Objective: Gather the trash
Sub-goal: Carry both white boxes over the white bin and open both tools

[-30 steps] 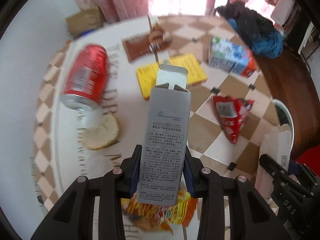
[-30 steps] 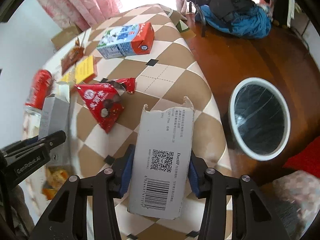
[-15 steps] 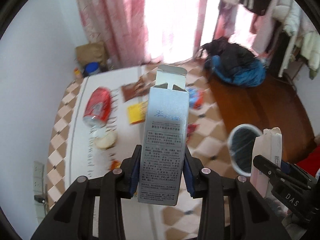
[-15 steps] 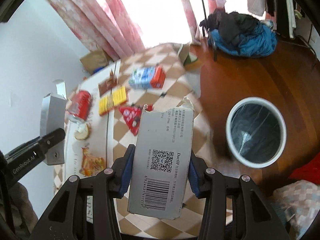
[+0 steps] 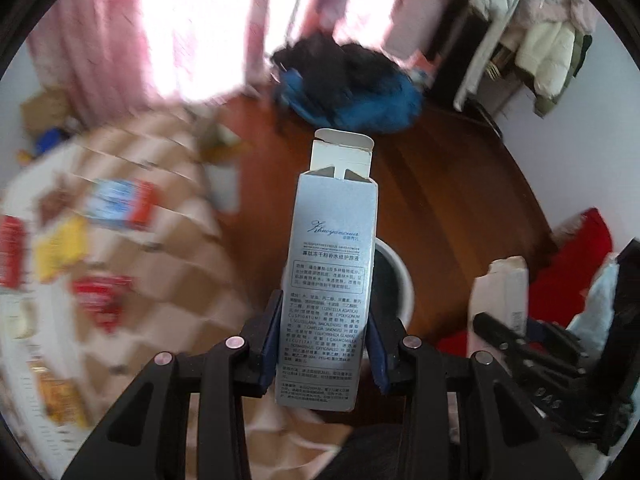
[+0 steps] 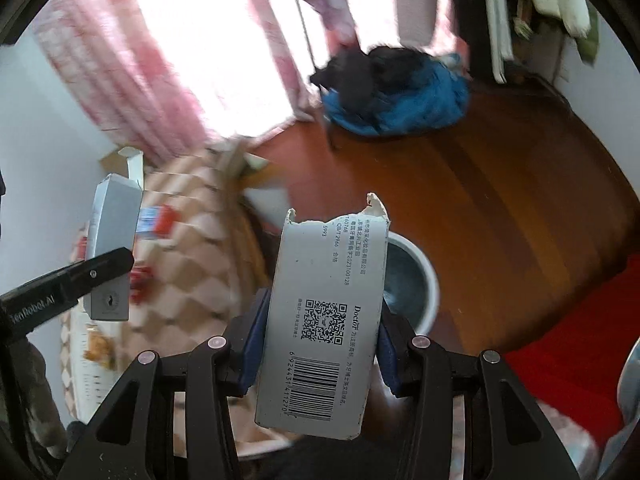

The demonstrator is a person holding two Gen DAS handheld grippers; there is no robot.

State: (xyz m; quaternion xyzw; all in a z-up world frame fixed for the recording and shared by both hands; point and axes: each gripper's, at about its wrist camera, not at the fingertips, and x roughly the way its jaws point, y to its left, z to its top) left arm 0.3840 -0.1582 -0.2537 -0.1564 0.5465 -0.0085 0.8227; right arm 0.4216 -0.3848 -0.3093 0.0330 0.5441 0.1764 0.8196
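My left gripper (image 5: 325,342) is shut on a tall silver carton (image 5: 334,264) with its top flap open, held upright high above the floor. My right gripper (image 6: 320,340) is shut on a torn white box (image 6: 326,320) with a barcode and QR code. A white round trash bin (image 5: 394,284) stands on the wooden floor, partly hidden behind each held box; it also shows in the right wrist view (image 6: 412,280). The silver carton also shows at the left of the right wrist view (image 6: 114,248), and the white box at the right of the left wrist view (image 5: 502,296).
The checkered table (image 5: 168,264) lies to the left, blurred, with a milk carton (image 5: 120,204), yellow packet (image 5: 60,252), red snack bag (image 5: 100,296) and more litter. A blue and black clothes pile (image 6: 396,96) lies on the floor near pink curtains (image 6: 120,60). A red cloth (image 6: 580,344) lies at right.
Both grippers have lifted off the table and swung right with their boxes. The views now look over the floor, and the bin sits right behind each held box.
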